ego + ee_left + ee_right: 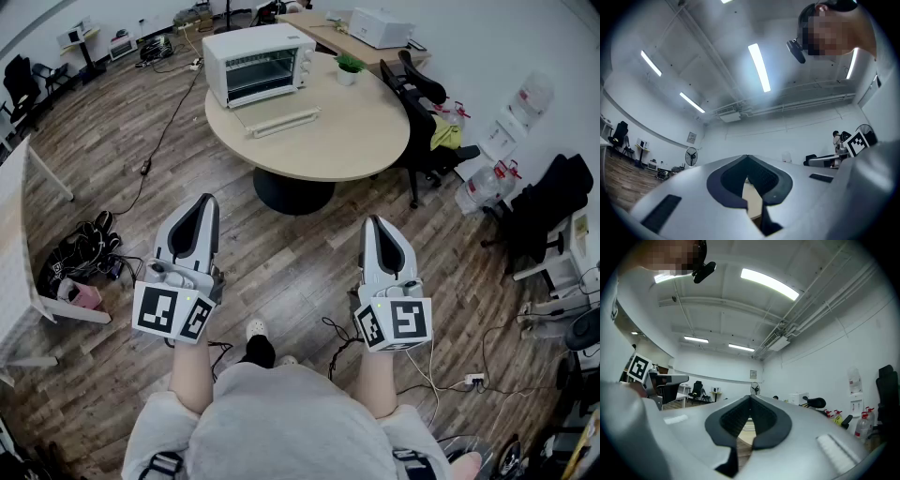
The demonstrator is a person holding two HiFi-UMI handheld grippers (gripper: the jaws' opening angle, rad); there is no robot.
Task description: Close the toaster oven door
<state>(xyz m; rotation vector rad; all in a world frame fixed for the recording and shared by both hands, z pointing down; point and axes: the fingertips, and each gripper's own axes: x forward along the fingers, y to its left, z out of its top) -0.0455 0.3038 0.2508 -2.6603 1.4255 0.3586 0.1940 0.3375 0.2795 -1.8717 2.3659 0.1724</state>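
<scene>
I held the left gripper [203, 202] and right gripper [375, 225] well short of the counter [356, 131], fingers clenched on nothing, because the toaster oven [260, 62] on its far side, door [277, 120] seemingly dropped open, lay beyond reach.

Head view: above my shoulders, steeply down; left gripper [207, 202] and right gripper [374, 224] near, table [375, 131] far.
Left gripper view: along my jaws, tilted up at ceiling [717, 56].
Right gripper view: likewise; all three share the table.
</scene>
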